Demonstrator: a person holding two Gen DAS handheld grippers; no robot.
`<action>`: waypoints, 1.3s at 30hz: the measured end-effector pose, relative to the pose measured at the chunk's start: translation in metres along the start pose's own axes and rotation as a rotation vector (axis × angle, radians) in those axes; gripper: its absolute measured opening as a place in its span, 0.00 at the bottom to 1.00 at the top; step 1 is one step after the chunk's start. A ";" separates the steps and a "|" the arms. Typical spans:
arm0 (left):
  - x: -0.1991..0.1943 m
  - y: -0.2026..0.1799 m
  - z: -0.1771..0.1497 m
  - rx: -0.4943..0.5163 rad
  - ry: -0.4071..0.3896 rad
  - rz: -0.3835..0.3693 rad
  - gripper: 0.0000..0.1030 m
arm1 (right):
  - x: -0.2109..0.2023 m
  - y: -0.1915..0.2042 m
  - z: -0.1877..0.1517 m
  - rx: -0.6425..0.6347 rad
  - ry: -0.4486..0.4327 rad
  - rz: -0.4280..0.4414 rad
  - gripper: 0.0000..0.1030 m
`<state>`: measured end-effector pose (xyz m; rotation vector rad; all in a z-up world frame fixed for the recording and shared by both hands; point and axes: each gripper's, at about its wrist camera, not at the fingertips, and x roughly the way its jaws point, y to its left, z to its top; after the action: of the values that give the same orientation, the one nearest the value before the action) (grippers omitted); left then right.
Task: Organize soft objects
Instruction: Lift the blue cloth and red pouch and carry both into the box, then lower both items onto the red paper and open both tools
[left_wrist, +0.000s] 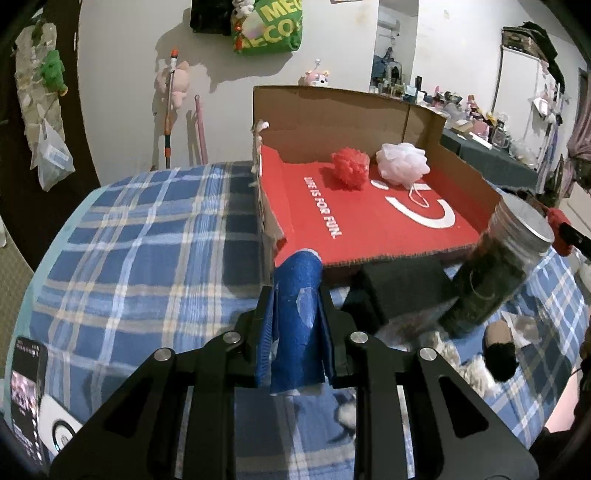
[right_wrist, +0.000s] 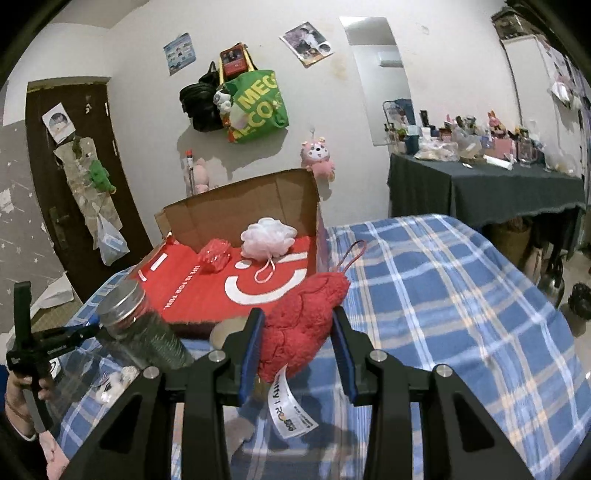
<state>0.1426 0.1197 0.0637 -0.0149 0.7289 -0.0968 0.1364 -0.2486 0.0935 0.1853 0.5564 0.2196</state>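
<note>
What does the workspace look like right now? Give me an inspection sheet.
Surface: blue plaid blanket covers the bed.
Job's things: cardboard box with red liner holds a red bath pouf and a white bath pouf.
Clutter: metal-lidded jar, tilted, in front of the box; black block beside it.
Grippers: left gripper shut on blue cloth; right gripper shut on red plush mitt.
Cables: nothing seen.
Surroundings: green tote bag on the wall; cluttered side table.

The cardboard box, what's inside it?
Inside the cardboard box sit a red spiky ball and a white mesh pouf on its red printed floor. Anything under the pouf is hidden.
</note>
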 end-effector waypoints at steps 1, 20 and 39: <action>0.001 0.000 0.003 0.006 -0.001 0.000 0.20 | 0.004 0.001 0.004 -0.008 0.001 0.003 0.38; 0.060 -0.035 0.075 0.141 0.093 -0.096 0.20 | 0.107 0.032 0.058 -0.214 0.200 0.129 0.38; 0.137 -0.045 0.081 0.232 0.302 -0.019 0.20 | 0.192 0.050 0.051 -0.446 0.527 -0.008 0.40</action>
<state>0.2945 0.0603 0.0355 0.2181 1.0153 -0.2046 0.3150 -0.1568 0.0510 -0.3193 1.0130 0.3821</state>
